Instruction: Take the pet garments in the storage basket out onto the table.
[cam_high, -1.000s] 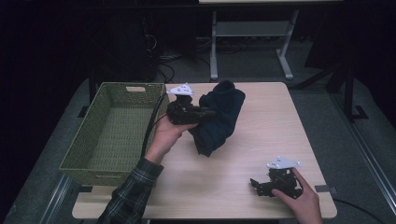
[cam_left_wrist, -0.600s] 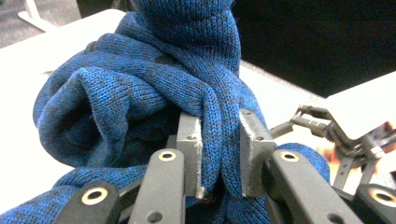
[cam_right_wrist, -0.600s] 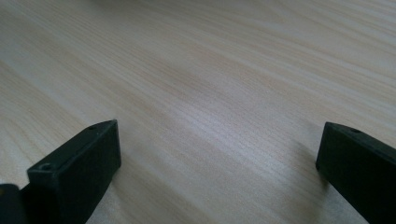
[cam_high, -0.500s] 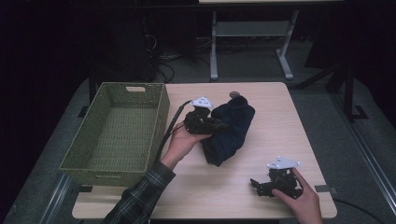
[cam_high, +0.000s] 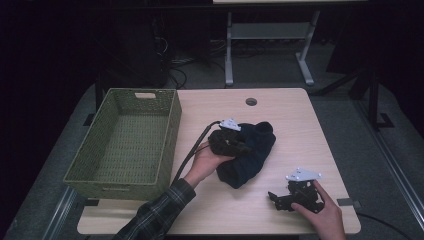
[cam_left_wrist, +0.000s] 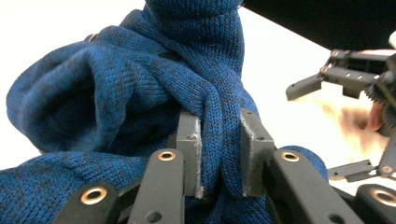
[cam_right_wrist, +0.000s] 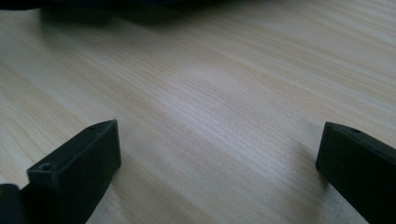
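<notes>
Left tongs (cam_high: 239, 145) pinch a fold of the blue knit garment (cam_high: 250, 152), jaws clamped on a ridge of wool, clear in the left gripper view (cam_left_wrist: 218, 158) where the knit (cam_left_wrist: 140, 93) bunches between the two pads. The garment lies mid-surface, just right of the green woven basket (cam_high: 125, 140) and not touching it, most of the cloth still resting on the wooden surface (cam_high: 280, 107). Right tongs (cam_high: 280, 197) sit low at the near right edge, jaws spread wide with nothing between them, the right gripper view showing bare wood (cam_right_wrist: 219, 116) between the jaws. Step in hand looks like getting the garment into the basket on the left. To do it well: keep the pinch firm, as the grip is on one fold only and the heavy knit could slip out; lift high enough for the hanging bulk to clear the basket's near wall, carry left, lower over the middle of the basket, then release. The right tongs could take the trailing end if it drags. Risk: a dangling end snags the basket rim or tips it
</notes>
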